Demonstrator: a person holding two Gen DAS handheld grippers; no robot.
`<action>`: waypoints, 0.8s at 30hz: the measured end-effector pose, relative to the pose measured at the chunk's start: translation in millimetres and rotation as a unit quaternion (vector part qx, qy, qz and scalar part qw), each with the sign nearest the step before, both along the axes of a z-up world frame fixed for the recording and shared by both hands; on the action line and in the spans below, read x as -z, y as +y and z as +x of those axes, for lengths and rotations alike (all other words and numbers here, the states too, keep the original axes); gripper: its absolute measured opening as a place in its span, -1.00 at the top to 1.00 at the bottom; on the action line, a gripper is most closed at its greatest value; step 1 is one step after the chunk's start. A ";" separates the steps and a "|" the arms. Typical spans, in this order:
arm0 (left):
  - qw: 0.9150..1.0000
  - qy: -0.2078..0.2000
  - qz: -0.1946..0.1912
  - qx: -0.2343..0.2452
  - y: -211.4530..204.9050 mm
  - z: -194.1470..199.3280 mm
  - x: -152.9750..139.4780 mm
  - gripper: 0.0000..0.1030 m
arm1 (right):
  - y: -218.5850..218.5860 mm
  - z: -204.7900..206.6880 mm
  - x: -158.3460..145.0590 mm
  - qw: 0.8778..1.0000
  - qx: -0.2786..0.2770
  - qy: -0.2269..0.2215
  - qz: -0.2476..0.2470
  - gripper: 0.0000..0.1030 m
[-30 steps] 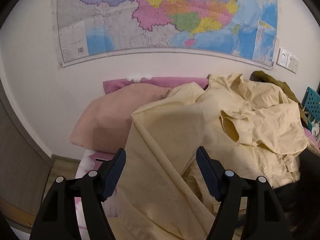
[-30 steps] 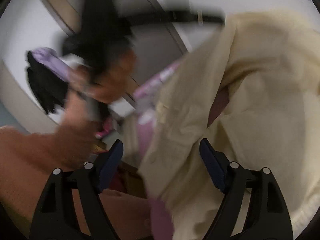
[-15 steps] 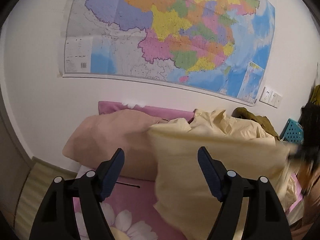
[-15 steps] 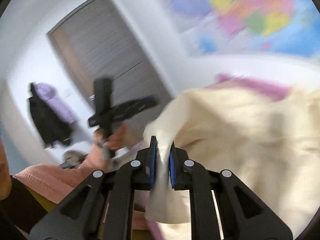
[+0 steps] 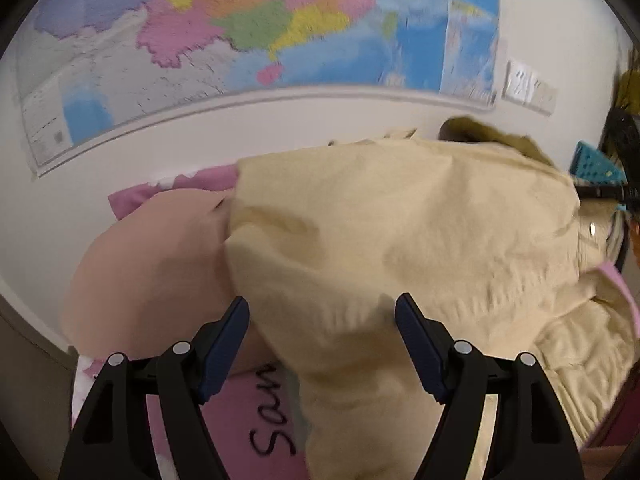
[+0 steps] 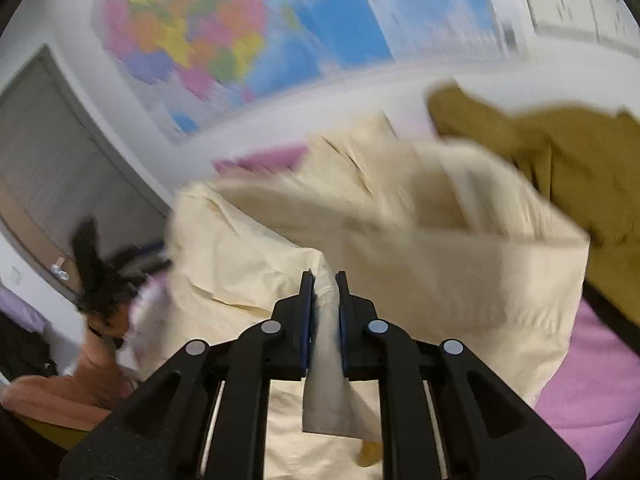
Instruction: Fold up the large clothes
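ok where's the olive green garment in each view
Left wrist: the olive green garment peeks over the top edge of the pale yellow garment, upper right, by the wall.
Right wrist: it fills the upper right, behind the yellow cloth pinched in the right gripper.
Shared landmark: the wall map.

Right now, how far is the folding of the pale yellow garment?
Early stage. Done: the right gripper has its jaws shut on an edge of the pale yellow garment. In hand: the cloth hangs spread and wrinkled above the pink bedsheet. Left: the open left gripper grips nothing; no fold shows.
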State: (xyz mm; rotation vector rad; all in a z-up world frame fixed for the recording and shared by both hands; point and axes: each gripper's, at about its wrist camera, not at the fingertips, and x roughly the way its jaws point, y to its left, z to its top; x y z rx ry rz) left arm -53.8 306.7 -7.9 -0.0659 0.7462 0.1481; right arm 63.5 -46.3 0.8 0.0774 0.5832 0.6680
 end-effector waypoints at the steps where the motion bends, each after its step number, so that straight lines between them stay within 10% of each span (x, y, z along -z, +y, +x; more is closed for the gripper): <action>1: 1.000 0.006 0.008 -0.006 -0.2 6.5 4.2 -0.42 | 0.4 10.4 13.1 1.000 0.007 0.017 0.000 0.73; 6: 0.996 0.060 0.034 -0.063 11.9 35.4 32.4 -0.42 | -7.4 19.9 41.0 0.998 0.047 0.025 0.023 -0.20; 13: 0.993 0.049 0.065 -0.082 8.6 24.1 27.0 -0.42 | -31.6 2.7 63.4 0.998 0.042 0.042 0.037 -0.49; 16: 0.996 0.017 0.073 -0.056 -10.1 17.7 9.1 -0.42 | -23.8 5.4 74.9 0.997 0.058 0.051 -0.011 -0.14; 18: 0.997 0.002 0.069 -0.020 -25.6 16.8 0.9 -0.42 | -15.7 11.1 79.3 0.996 0.059 0.055 -0.027 0.73; 19: 0.998 0.001 0.062 -0.005 -30.4 18.1 -0.4 -0.42 | -16.0 12.3 78.9 0.996 0.062 0.055 -0.025 0.87; 24: 0.997 0.033 0.024 0.059 -48.5 36.6 13.3 -0.42 | -34.8 -9.2 48.0 0.996 0.085 -0.022 0.009 0.96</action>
